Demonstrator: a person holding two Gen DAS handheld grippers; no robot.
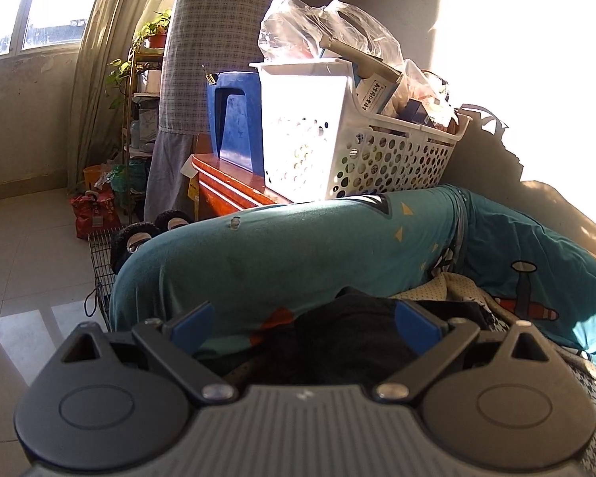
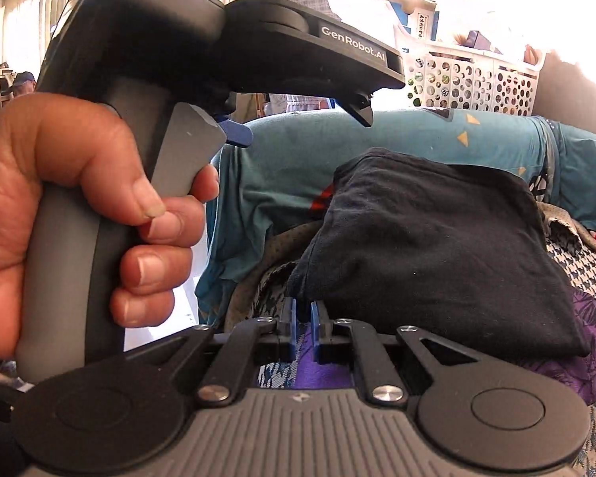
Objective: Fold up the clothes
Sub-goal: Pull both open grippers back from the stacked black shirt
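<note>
Dark garment (image 2: 429, 246) folded, rumpled, left claw (image 1: 304, 324) wide, right claw (image 2: 302, 328) nearly closed, seemingly empty.

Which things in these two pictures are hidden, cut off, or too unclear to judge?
- Dark garment: in the left wrist view the open left claw covers its near part.
- Right claw: nearly shut; whether it pinches cloth cannot be told in the right wrist view.
- Basket: its contents are wrapped in glaring plastic.
- Wall: washed out by sunlight at upper right.
- Left hand: cut off by the frame edge.
</note>
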